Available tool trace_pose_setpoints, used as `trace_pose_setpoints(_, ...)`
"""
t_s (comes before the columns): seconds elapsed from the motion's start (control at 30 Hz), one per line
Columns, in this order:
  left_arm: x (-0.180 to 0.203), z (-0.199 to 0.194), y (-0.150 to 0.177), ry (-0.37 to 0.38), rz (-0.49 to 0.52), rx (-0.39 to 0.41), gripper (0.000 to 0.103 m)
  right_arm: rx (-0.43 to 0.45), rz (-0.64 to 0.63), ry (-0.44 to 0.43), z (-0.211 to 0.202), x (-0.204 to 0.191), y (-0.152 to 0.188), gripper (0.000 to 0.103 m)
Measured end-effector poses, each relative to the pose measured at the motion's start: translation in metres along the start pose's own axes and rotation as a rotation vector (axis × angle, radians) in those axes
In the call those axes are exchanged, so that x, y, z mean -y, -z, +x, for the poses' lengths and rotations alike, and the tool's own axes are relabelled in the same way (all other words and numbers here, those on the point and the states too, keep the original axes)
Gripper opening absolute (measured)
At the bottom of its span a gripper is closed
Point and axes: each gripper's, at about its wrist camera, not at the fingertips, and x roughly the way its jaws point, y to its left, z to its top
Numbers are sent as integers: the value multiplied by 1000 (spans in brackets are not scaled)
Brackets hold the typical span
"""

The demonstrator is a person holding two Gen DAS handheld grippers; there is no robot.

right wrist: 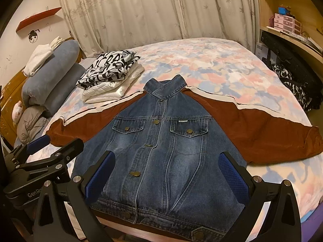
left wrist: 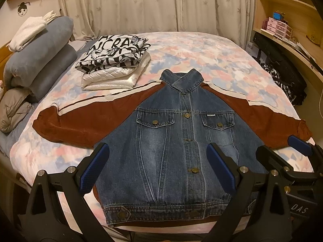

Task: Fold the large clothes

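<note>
While both tools hang spread wide and hold nothing, I read this as the very start of the fold. My left tool [left wrist: 156,168] hovers over the lower front of the jacket [left wrist: 181,141], its blue pads [left wrist: 91,169] set well apart, and my right tool [right wrist: 167,178] hovers likewise, just beside it, over the same hem end. I cannot tell whether any finger touches the cloth.

That jacket lies face up and buttoned on the bed [left wrist: 212,60], hem at the near edge, collar pointing toward the far edge, both rust sleeves [left wrist: 80,125] stretched out toward the side edges. Nothing on it is folded yet.

My judgement is that the next move calls for each tool to travel outward to a cuff or shoulder, close on one layer only, and carry the sleeve across the denim chest. Thick denim will resist a sharp crease, I expect.

Near the far left corner sits a stack of folded clothes [left wrist: 115,64], apparently finished, with rolled blue bedding [left wrist: 40,56] beyond it.

Several things escape me: the hem's near corners sit behind the tool frames, the right cuff is partly covered by the other tool in the left view, and the jacket's back is out of sight.
</note>
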Motion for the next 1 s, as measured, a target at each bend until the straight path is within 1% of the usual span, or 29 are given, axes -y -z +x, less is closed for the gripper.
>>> trace_pose_setpoints(0.03, 0, 0, 0, 1, 1, 0, 96, 0, 1, 0, 0, 0, -1, 103)
trace_pose_setpoints(0.07, -7, 9, -6, 3, 3, -1, 96, 0, 1, 0, 0, 1, 0, 103)
trace_pose_setpoints(0.33, -6, 8, -5, 1, 4, -1, 96, 0, -1, 2, 0, -1, -3, 103)
trace_pose_setpoints(0.57, -5, 14, -3, 3, 5, -8, 96, 2, -5, 7, 1, 1, 2, 103)
trace_pose_setpoints(0.6, -6, 14, -3, 3, 5, -8, 96, 2, -6, 7, -3, 5, -1, 103)
trace_pose_setpoints(1.0, -2, 26, -2, 17, -4, -26, 96, -5, -2, 28, 2, 17, -5, 103)
